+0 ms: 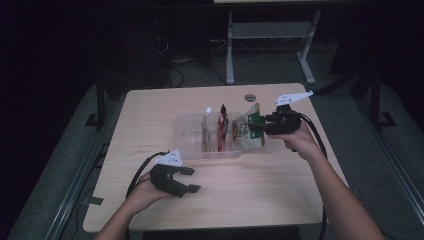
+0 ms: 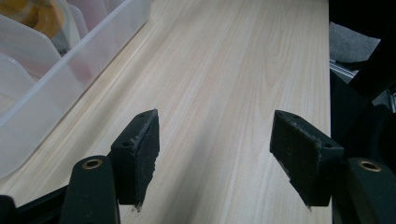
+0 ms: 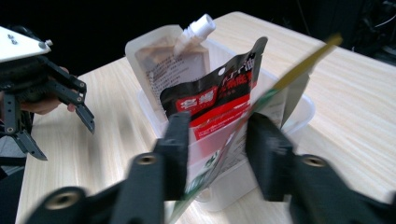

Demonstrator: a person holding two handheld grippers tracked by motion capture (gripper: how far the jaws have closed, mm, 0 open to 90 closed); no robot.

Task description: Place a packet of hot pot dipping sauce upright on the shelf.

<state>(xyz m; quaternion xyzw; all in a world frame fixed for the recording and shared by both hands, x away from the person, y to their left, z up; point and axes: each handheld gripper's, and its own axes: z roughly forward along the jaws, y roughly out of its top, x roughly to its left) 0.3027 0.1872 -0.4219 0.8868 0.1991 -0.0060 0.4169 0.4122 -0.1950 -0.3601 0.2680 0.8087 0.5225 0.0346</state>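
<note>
Nearest the person, the left gripper (image 1: 186, 179) hovers low over the pale wooden worktop (image 1: 240, 190) with its jaws spread wide and nothing between them; in the left gripper view only bare wood grain lies between the two black pads (image 2: 140, 149), and the wall of the clear plastic divided bin (image 2: 56, 88) runs past just to one side. Farther across the worktop that bin (image 1: 192, 142) holds three packets standing on edge in its slots: a translucent brownish spouted pouch with a white cap (image 1: 206, 127) toward the left, a red and black sachet (image 1: 222, 130) in the middle, and a green-edged printed snack pouch (image 1: 245, 131) at the right end. The right gripper (image 1: 257, 126) is at that right end, pointing level toward the bin, with its jaws part-way open and straddling the green-edged pouch (image 3: 219, 161); in the right gripper view the pouch's edge runs up between the pads, which appear to stand clear of it, though blur makes contact hard to rule out. The step in hand looks like setting this last pouch into its slot and letting go. Next, the right gripper would need to back straight out along the pouch without dragging it, since the pouch leans and could tip or ride up out of the bin.
</note>
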